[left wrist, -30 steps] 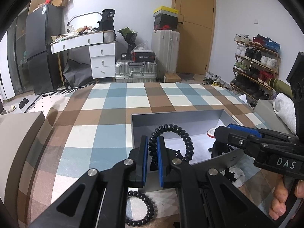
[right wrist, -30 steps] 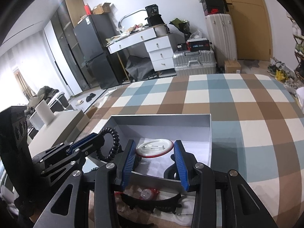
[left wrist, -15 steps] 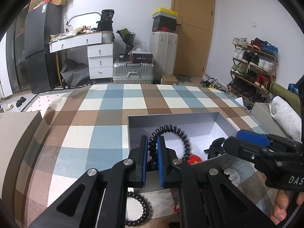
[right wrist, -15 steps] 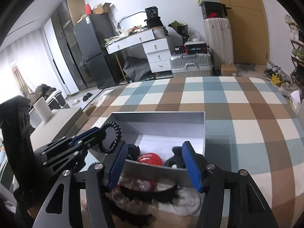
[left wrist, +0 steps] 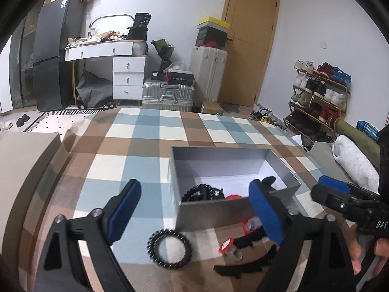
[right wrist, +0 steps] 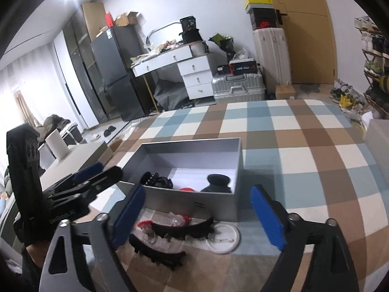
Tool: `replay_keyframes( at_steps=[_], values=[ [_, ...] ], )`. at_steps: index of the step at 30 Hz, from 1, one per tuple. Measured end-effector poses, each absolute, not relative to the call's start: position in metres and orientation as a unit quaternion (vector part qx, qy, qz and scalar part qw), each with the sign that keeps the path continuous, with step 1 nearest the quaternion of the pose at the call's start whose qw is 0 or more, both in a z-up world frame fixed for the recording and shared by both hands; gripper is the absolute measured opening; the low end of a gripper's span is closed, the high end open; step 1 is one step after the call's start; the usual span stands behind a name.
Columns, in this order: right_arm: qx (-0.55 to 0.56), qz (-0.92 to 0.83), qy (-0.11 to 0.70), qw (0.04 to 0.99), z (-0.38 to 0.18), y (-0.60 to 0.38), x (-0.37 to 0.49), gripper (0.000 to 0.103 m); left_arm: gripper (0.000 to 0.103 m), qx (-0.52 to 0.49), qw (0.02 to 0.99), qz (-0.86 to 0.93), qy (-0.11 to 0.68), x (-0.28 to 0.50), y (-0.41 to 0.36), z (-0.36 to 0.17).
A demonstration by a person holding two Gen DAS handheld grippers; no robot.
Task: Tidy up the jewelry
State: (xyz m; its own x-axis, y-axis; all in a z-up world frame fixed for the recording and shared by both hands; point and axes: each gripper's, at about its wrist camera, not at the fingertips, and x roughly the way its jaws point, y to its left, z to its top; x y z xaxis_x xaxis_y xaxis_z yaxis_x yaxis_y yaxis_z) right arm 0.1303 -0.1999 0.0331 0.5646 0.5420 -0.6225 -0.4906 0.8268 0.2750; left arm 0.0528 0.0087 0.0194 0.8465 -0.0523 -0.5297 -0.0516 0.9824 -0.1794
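Tablecloth (left wrist: 136,146): checked, blue, brown, cream squares. Box (left wrist: 214,210): grey walls, white floor. Spiral hair tie (left wrist: 169,248) on cloth: black. Second spiral tie (left wrist: 201,193) inside box: black. Small cap (left wrist: 225,243): red. Hair clips (right wrist: 182,227): black. Round lid (right wrist: 225,237): white. Left gripper (left wrist: 194,215): black frame, blue pads. Right gripper (right wrist: 198,219): black frame, ribbed blue pads. Door (left wrist: 245,48): tan. Fridge (left wrist: 53,56): dark grey.

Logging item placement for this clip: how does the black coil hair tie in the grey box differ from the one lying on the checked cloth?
The black coil hair tie in the grey box sits bunched against the near wall of the open grey box; the black coil hair tie on the checked cloth lies outside, in front of that wall. The boxed one is partly hidden; the other shows a full flat ring. Both are black spiral coils.
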Motion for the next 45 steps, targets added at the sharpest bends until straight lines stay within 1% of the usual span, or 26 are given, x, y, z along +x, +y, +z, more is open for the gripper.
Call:
replay_keyframes(
  at_steps=[1,2,3,10,20,26,31,45],
  values=[
    [0.036,0.289,0.366,0.884,0.033,-0.203,0.129,0.097,0.096,-0.092,0.955,0.003,0.281,0.051,0.009,0.017],
    [0.036,0.288,0.368,0.883,0.032,-0.205,0.128,0.101,0.102,-0.089,0.955,0.005,0.283,0.05,0.01,0.015],
    [0.036,0.287,0.373,0.882,0.03,-0.207,0.128,0.103,0.102,-0.087,0.955,0.007,0.285,0.047,0.011,0.012],
    [0.025,0.271,0.414,0.869,0.006,-0.21,0.13,0.103,0.102,-0.077,0.948,0.012,0.308,0.041,0.012,0.0],
    [-0.02,0.262,0.424,0.867,-0.004,-0.206,0.123,0.103,0.102,-0.08,0.941,0.011,0.328,0.042,0.014,-0.005],
    [-0.038,0.264,0.432,0.862,-0.011,-0.2,0.123,0.103,0.102,-0.088,0.926,0.017,0.368,0.049,0.017,-0.015],
    [-0.046,0.259,0.439,0.859,-0.014,-0.2,0.122,0.103,0.102,-0.083,0.92,0.02,0.383,0.049,0.014,-0.017],
    [-0.072,0.223,0.469,0.851,-0.031,-0.196,0.132,0.103,0.102,-0.079,0.913,0.027,0.399,0.049,0.011,-0.019]
  ],
)
